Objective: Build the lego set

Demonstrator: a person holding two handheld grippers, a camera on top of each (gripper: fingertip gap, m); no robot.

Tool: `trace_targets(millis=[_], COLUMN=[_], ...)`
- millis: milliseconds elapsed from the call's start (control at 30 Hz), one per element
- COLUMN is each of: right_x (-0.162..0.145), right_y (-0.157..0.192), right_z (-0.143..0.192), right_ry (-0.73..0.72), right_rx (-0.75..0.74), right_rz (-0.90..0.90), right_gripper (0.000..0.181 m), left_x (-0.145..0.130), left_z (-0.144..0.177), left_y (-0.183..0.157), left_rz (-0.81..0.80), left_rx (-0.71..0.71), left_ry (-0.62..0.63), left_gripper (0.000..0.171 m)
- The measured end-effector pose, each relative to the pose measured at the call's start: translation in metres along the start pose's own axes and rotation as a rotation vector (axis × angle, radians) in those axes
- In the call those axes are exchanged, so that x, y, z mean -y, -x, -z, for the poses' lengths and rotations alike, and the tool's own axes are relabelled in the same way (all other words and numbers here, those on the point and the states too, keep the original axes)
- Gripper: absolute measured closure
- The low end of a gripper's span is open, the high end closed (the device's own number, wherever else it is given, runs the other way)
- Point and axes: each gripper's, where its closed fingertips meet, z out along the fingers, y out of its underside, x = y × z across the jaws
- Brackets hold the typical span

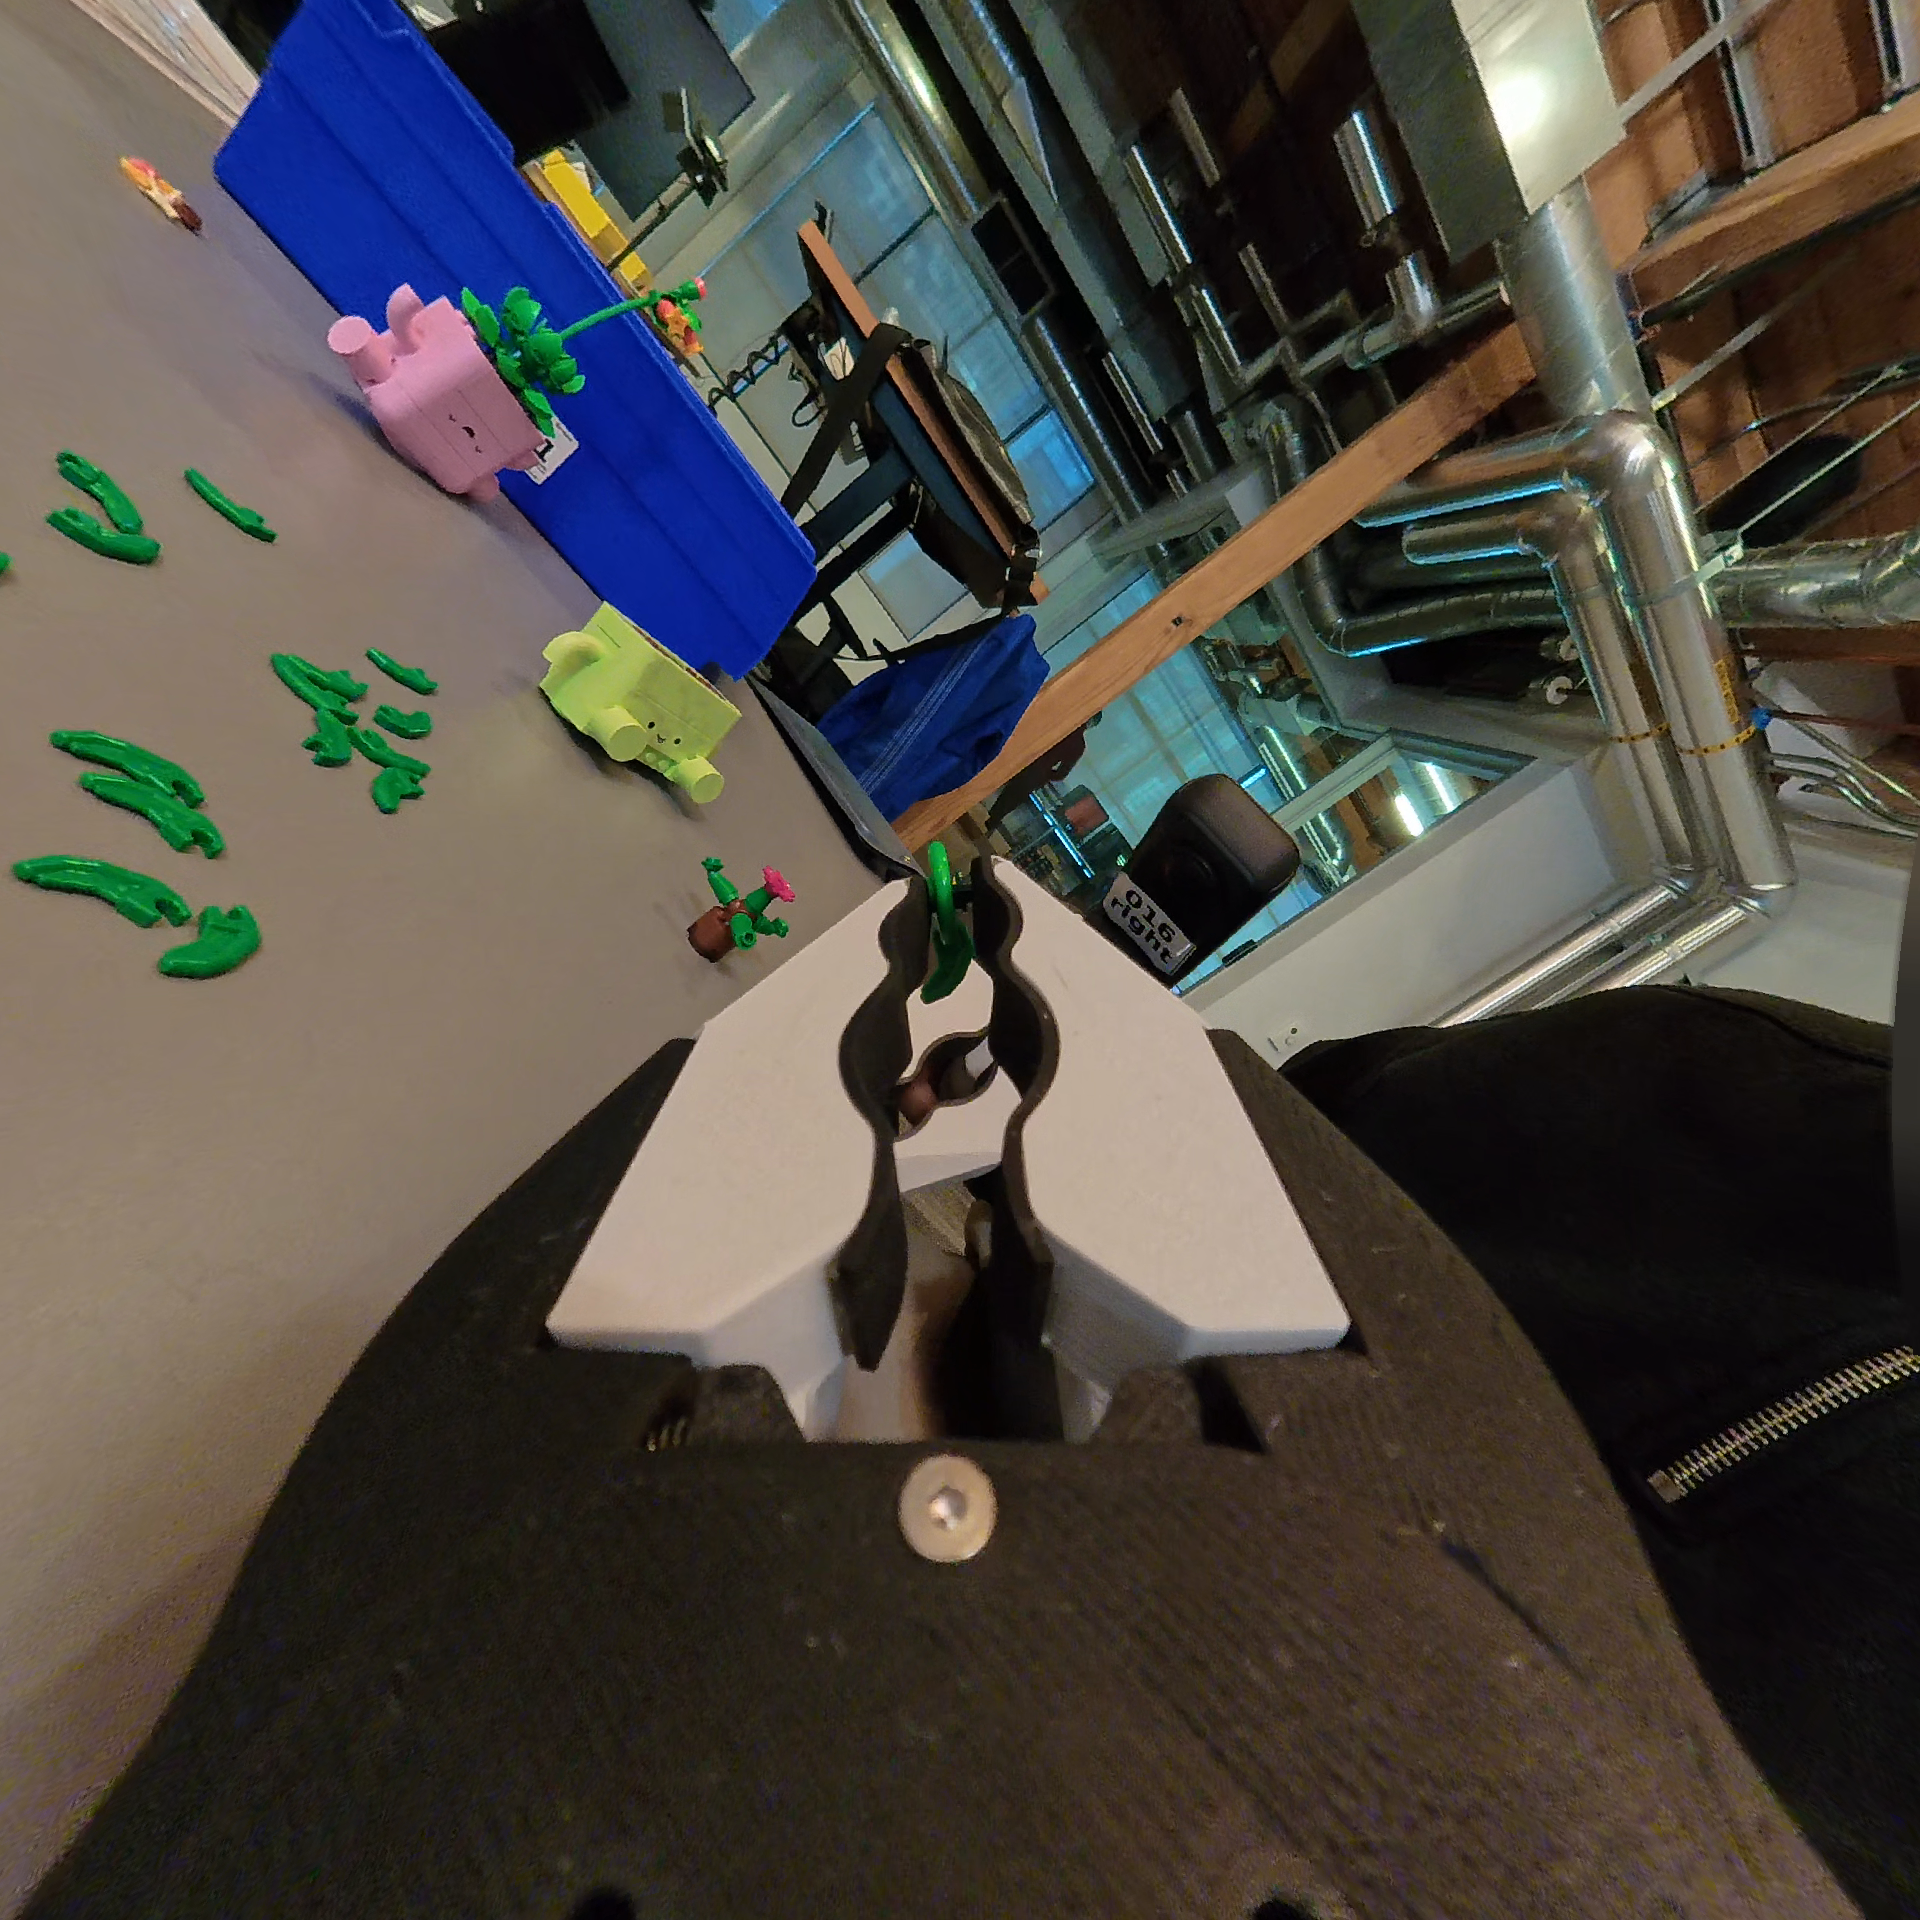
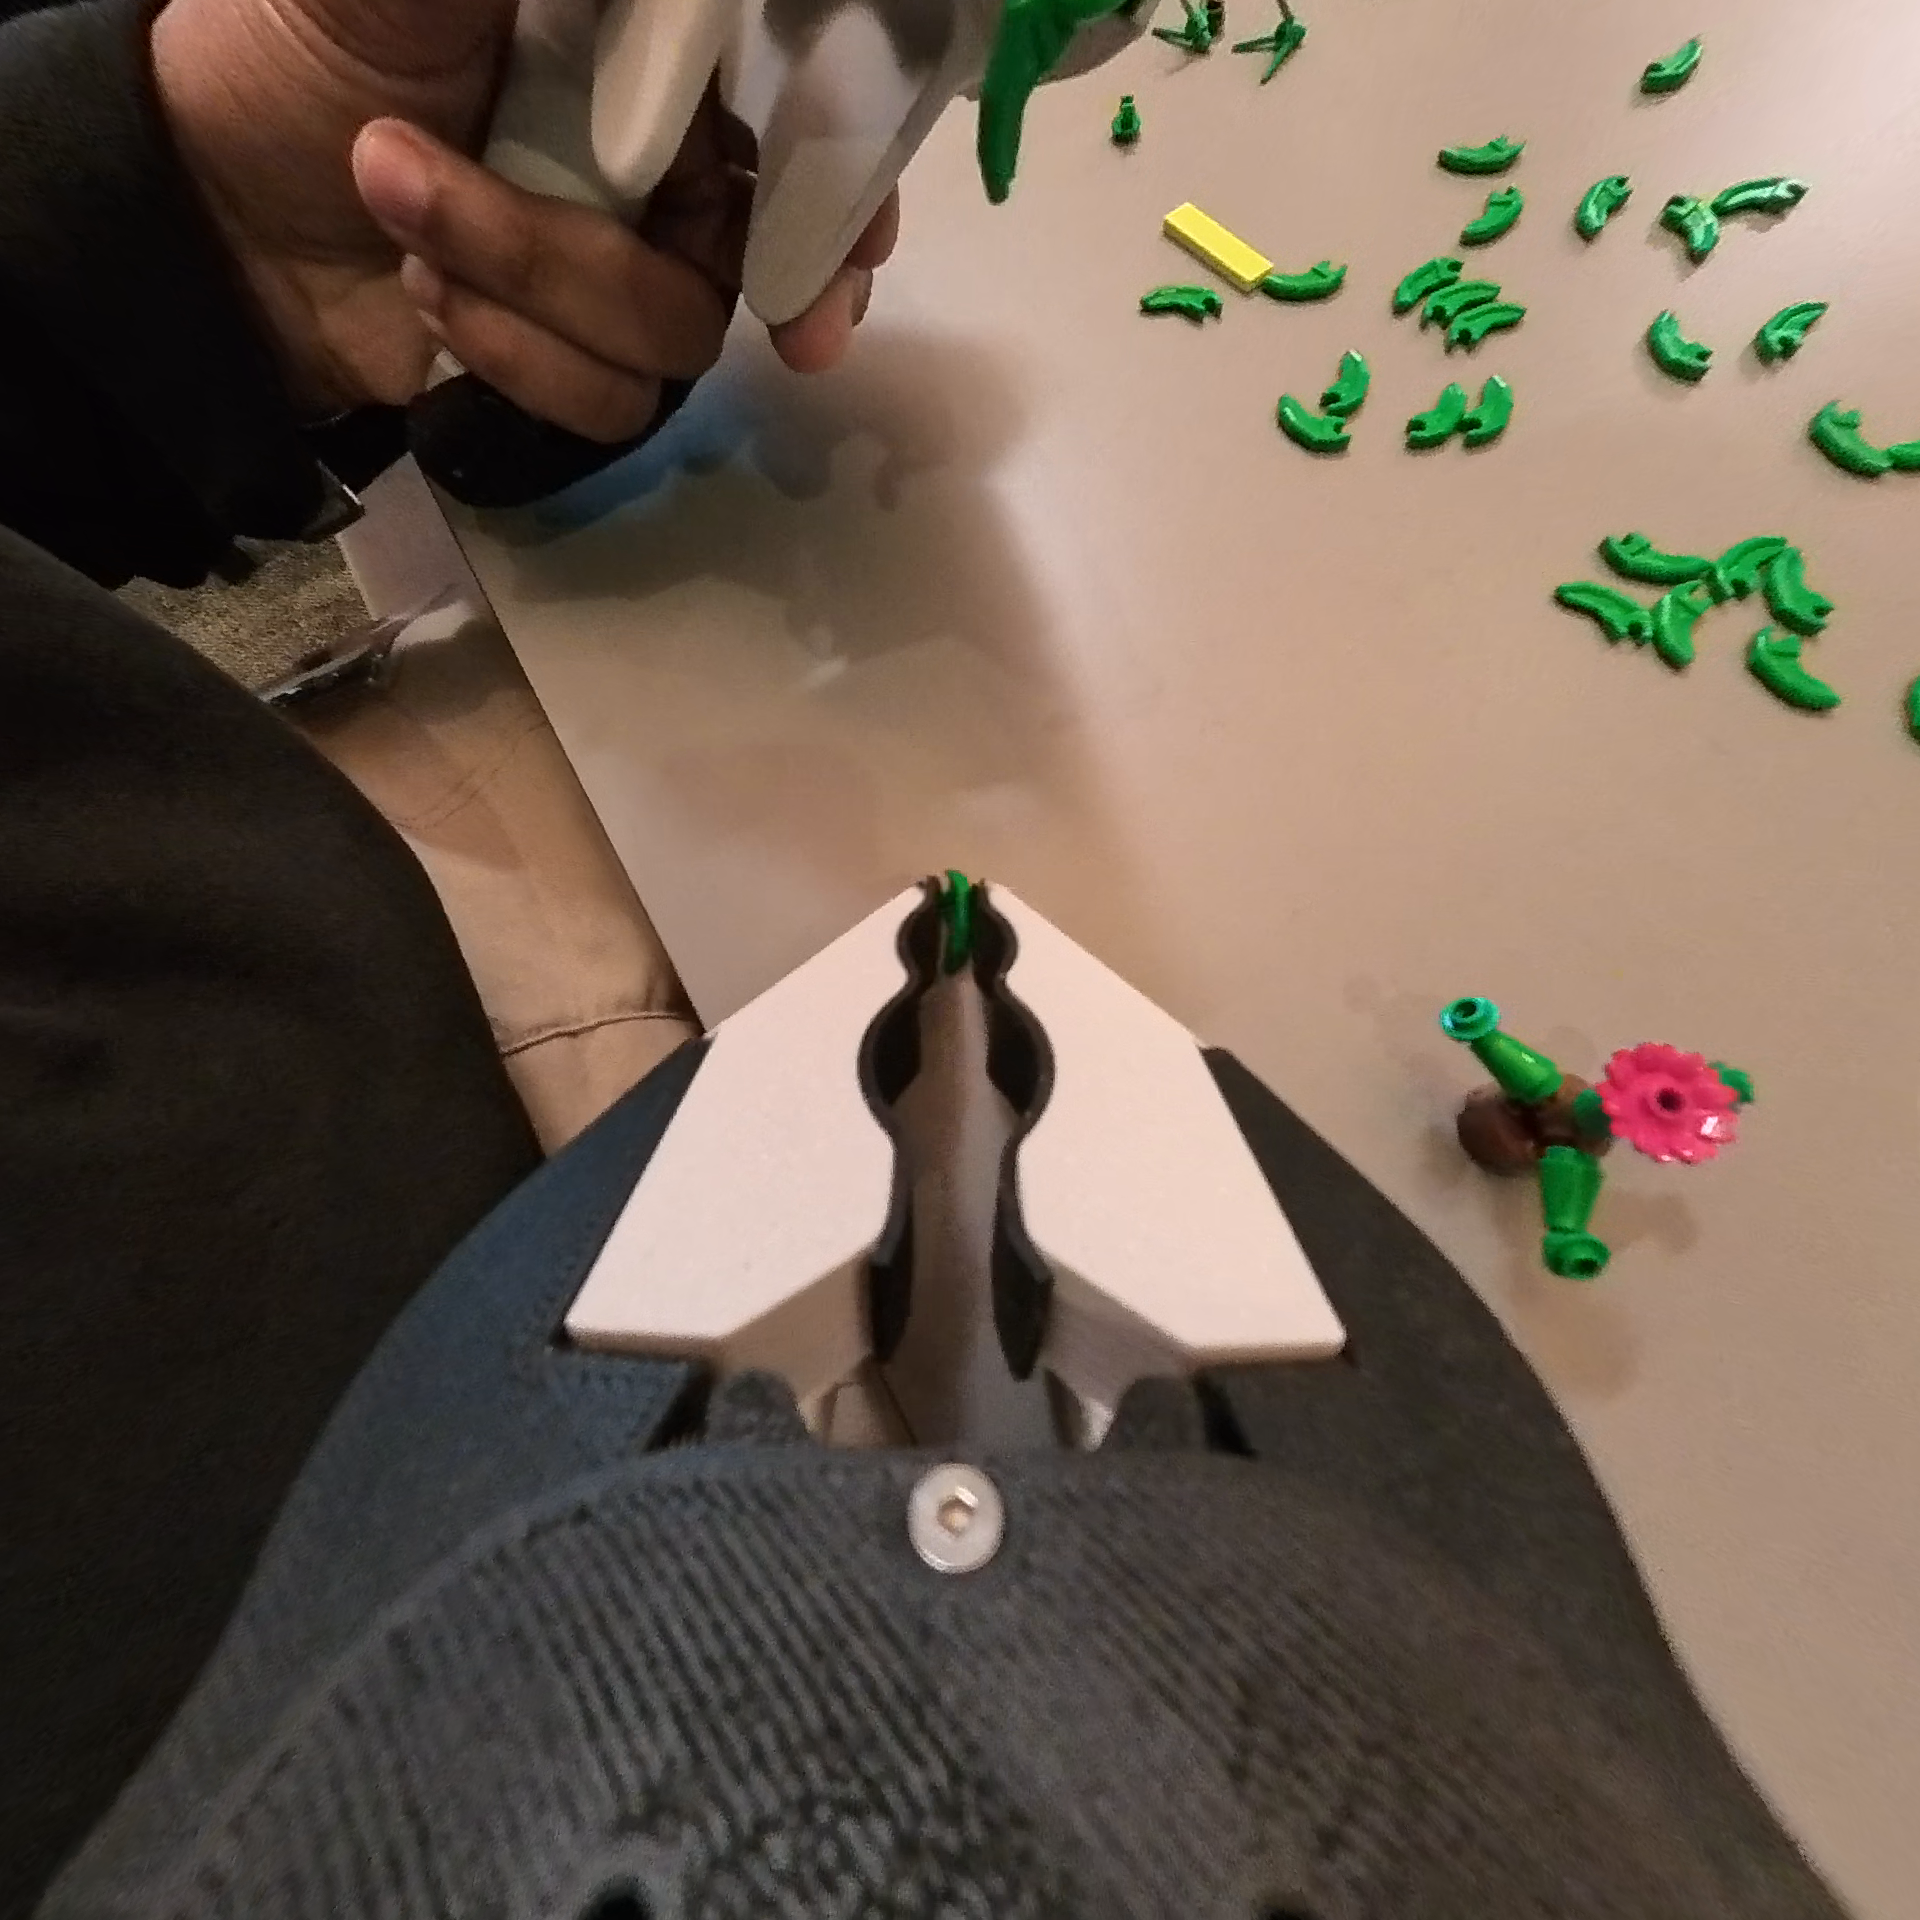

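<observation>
Glossy curved green leaf pieces (image 1: pixel 135 790) litter the matte grey surface (image 1: pixel 312 1091); left gripper (image 1: pixel 951 914) pinches one leaf (image 1: pixel 945 935), right gripper (image 2: pixel 956 909) clamps another leaf piece (image 2: pixel 956 914); silver ducts (image 1: pixel 1621 499) overhead

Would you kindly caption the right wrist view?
Right gripper pinching a green leaf piece above the table.

My own fingers hide most of the green leaf piece (image 2: pixel 954 920); the other gripper (image 2: pixel 831 125) is cut off by the top edge.
</observation>
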Motion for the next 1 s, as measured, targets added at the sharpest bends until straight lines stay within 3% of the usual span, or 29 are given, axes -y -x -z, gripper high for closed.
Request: trace_targets(millis=[467,667,800,1000], right_x=[0.007,0.053,0.091,0.106], right_y=[0.003,-0.004,0.002,0.004], right_z=[0.003,0.027,0.050,0.054], right_ry=[-0.008,-0.186,-0.325,-0.318], right_rx=[-0.034,-0.085,-0.081,-0.083], right_rz=[0.098,0.172,0.270,0.375], right_gripper=[0.180,0.180,0.180,0.180], left_x=[-0.003,-0.003,-0.009,-0.015], left_z=[-0.002,-0.005,-0.010,-0.015], left_y=[0.000,-0.015,-0.023,-0.029], left_rz=[0.061,0.324,0.390,0.434], left_rx=[-0.034,-0.266,-0.333,-0.379], left_ry=[0.004,-0.007,0.015,0.039], left_gripper=[0.164,0.163,0.163,0.163])
